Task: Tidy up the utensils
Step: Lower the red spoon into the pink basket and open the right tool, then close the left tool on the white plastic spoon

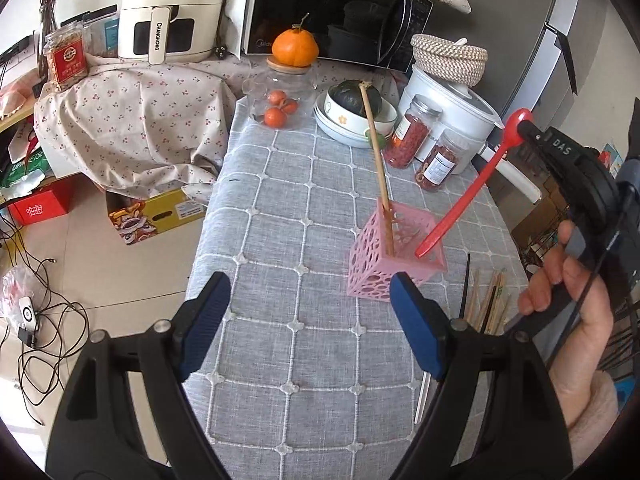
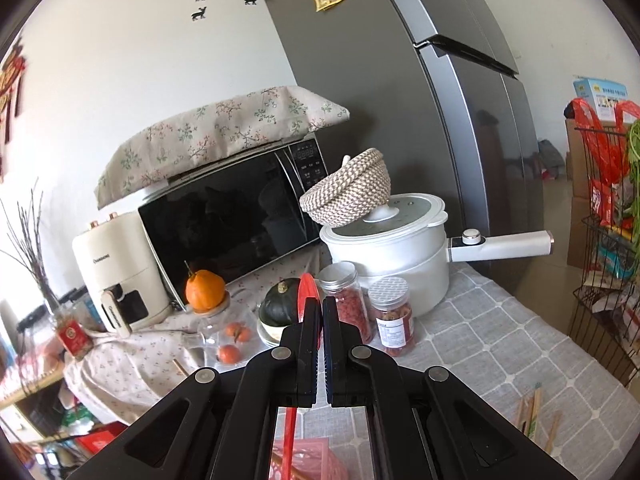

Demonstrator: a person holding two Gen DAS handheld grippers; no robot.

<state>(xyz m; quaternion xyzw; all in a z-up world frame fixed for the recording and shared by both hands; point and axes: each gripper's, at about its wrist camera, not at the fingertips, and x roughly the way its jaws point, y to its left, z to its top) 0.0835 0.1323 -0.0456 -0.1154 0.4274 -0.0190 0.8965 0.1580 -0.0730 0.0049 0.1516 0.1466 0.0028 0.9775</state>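
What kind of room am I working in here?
Most likely a home kitchen or dining corner: a microwave, an air fryer and a tall fridge stand around a cloth-covered table crowded with food jars and fruit.

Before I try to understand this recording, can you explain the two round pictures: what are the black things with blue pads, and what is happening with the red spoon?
No robot here: a person holds a pair of tongs in each hand, each carrying a wide-angle camera. The left camera looks down past the open, empty left tongs onto a grey checked tablecloth. There stands a pink holder with one wooden chopstick in it; more chopsticks lie beside it. The right tongs, seen with the hand, are shut on a red spoon, its handle tip at the holder's opening. The right camera shows the same grip from behind.
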